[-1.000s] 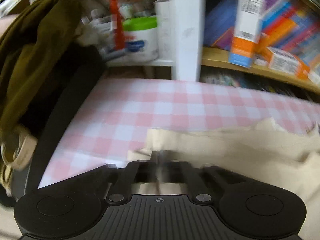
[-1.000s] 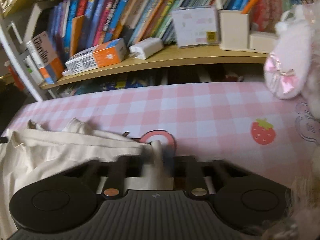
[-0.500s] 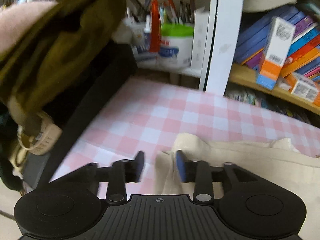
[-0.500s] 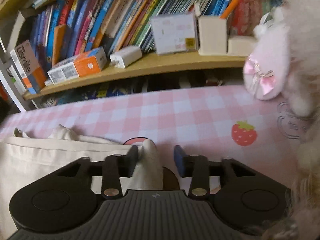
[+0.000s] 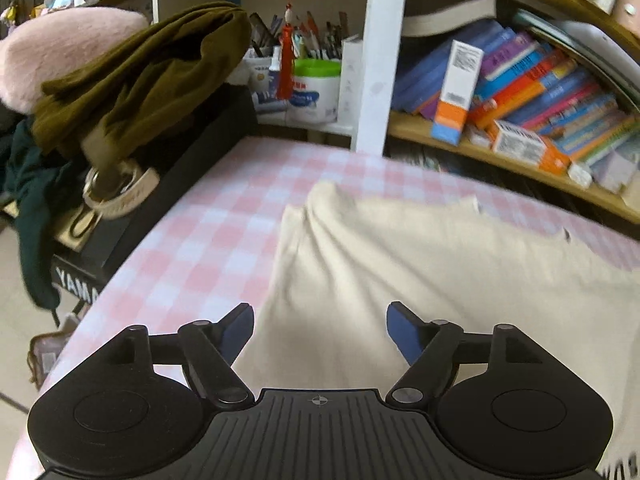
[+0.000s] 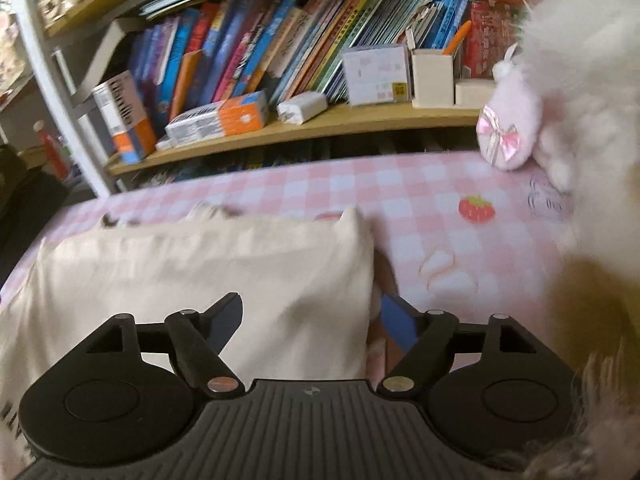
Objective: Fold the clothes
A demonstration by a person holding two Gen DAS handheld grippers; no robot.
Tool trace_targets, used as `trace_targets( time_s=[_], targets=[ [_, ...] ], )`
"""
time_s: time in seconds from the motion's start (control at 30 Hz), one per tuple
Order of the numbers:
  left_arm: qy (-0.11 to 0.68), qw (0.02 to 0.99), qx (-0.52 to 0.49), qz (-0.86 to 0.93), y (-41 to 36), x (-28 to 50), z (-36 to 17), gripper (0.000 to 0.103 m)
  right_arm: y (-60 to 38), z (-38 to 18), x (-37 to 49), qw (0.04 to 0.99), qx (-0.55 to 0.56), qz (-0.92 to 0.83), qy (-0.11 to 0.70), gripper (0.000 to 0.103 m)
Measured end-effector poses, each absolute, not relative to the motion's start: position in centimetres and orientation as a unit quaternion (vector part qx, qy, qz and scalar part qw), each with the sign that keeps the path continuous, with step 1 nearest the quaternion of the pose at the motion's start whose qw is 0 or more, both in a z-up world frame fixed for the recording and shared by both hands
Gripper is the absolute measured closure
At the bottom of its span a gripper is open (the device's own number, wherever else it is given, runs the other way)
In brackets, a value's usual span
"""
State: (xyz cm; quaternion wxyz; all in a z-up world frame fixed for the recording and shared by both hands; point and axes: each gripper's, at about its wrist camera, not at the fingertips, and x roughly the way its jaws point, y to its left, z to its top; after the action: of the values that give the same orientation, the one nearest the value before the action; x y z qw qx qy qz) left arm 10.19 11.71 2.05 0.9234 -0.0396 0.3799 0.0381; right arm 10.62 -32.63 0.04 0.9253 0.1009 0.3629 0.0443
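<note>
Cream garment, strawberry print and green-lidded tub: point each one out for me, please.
cream garment (image 5: 400,264): left wrist view, on its wrinkled upper layer.
strawberry print (image 6: 476,209): right wrist view, on the red fruit.
green-lidded tub (image 5: 316,88): left wrist view, on its white side below the lid.

place: lived-in home room, likely a child's | surface: pink checked cloth (image 6: 400,184) with a strawberry print (image 6: 476,208) | behind: wooden shelf (image 6: 320,124) crammed with colourful books (image 6: 248,48) | also: pink plush toy (image 6: 516,120), pen pots (image 5: 316,84), clothes heaped (image 5: 140,76) on a keyboard
</note>
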Motion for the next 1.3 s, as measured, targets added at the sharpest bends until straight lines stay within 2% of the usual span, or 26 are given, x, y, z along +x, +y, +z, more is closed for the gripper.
trace_targets(
  time_s=[0.1, 0.2, 0.27, 0.3, 0.33, 0.37, 0.4, 0.43, 0.47, 0.5, 0.53, 0.67, 0.73, 0.87, 0.93, 0.97, 1.0, 1.03, 1.1, 1.23, 1.3],
  targets=[
    [0.389, 0.920, -0.034, 0.047, 12.2, 7.7, 1.4, 0.028, -32.7, -0.3, 7.7, 0.920, 0.094, 0.030, 0.379, 0.031],
    [0.401, 0.911, -0.065, 0.074, 13.6, 6.2, 0.2, 0.028, -33.4, -1.2, 4.9, 0.907, 0.101, 0.005, 0.409, 0.042],
    [0.404, 0.907, -0.081, 0.084, 14.2, 5.8, -0.4, 0.029, -34.1, -1.9, 3.6, 0.894, 0.125, 0.003, 0.430, 0.054],
    [0.406, 0.907, -0.083, 0.081, 14.3, 5.7, -0.6, 0.031, -34.2, -2.1, 3.2, 0.892, 0.128, 0.006, 0.434, 0.055],
    [0.410, 0.906, -0.080, 0.072, 14.2, 5.8, -0.7, 0.042, -34.0, -2.1, 3.0, 0.892, 0.127, 0.012, 0.435, 0.056],
    [0.415, 0.904, -0.076, 0.061, 14.0, 5.9, -0.9, 0.052, -33.9, -2.1, 2.8, 0.891, 0.125, 0.018, 0.435, 0.064],
    [0.418, 0.904, -0.069, 0.060, 13.9, 5.9, -1.0, 0.070, -33.8, -2.1, 2.6, 0.891, 0.124, 0.023, 0.436, 0.072],
    [0.421, 0.903, -0.061, 0.064, 13.8, 6.0, -1.1, 0.075, -33.5, -2.1, 2.7, 0.890, 0.120, 0.034, 0.439, 0.094],
    [0.423, 0.902, -0.053, 0.067, 13.7, 6.1, -1.2, 0.084, -33.2, -2.2, 2.8, 0.887, 0.114, 0.048, 0.445, 0.099],
    [0.424, 0.901, -0.056, 0.069, 13.9, 6.0, -1.3, 0.091, -32.9, -2.0, 2.8, 0.888, 0.102, 0.053, 0.444, 0.100],
    [0.425, 0.900, -0.064, 0.071, 14.2, 5.9, -1.2, 0.093, -32.8, -1.6, 2.5, 0.894, 0.092, 0.051, 0.436, 0.100],
    [0.426, 0.899, -0.072, 0.071, 14.8, 5.8, -1.4, 0.092, -33.5, -0.4, 1.6, 0.908, 0.090, 0.036, 0.408, 0.100],
    [0.426, 0.899, -0.071, 0.070, 14.8, 5.7, -1.4, 0.090, -33.7, -1.2, 1.8, 0.901, 0.086, 0.030, 0.424, 0.100],
    [0.427, 0.898, -0.078, 0.071, 15.1, 5.6, -1.2, 0.086, -33.3, -2.2, 1.8, 0.898, 0.077, 0.025, 0.432, 0.100],
    [0.424, 0.899, -0.083, 0.074, 15.2, 5.4, -1.0, 0.079, -33.1, -2.2, 1.7, 0.900, 0.071, 0.011, 0.431, 0.096],
    [0.419, 0.900, -0.087, 0.077, 15.2, 5.3, -0.8, 0.075, -33.0, -2.1, 1.5, 0.901, 0.067, 0.000, 0.429, 0.084],
    [0.414, 0.902, -0.089, 0.079, 15.1, 5.1, -0.6, 0.066, -32.9, -1.9, 1.4, 0.903, 0.064, -0.009, 0.425, 0.077],
    [0.408, 0.905, -0.090, 0.078, 15.0, 4.9, -0.3, 0.054, -32.9, -1.7, 1.1, 0.906, 0.061, -0.015, 0.419, 0.064],
    [0.399, 0.909, -0.090, 0.075, 14.8, 4.6, 0.1, 0.042, -32.8, -1.2, 0.9, 0.910, 0.061, -0.016, 0.409, 0.058],
    [0.394, 0.913, -0.087, 0.064, 14.5, 4.4, 0.6, 0.035, -31.5, -0.3, 0.8, 0.917, 0.045, -0.015, 0.396, 0.032],
    [0.394, 0.913, -0.087, 0.059, 14.5, 4.4, 0.6, 0.032, -30.6, -0.1, 0.7, 0.919, 0.036, -0.011, 0.392, 0.028]
  ],
)
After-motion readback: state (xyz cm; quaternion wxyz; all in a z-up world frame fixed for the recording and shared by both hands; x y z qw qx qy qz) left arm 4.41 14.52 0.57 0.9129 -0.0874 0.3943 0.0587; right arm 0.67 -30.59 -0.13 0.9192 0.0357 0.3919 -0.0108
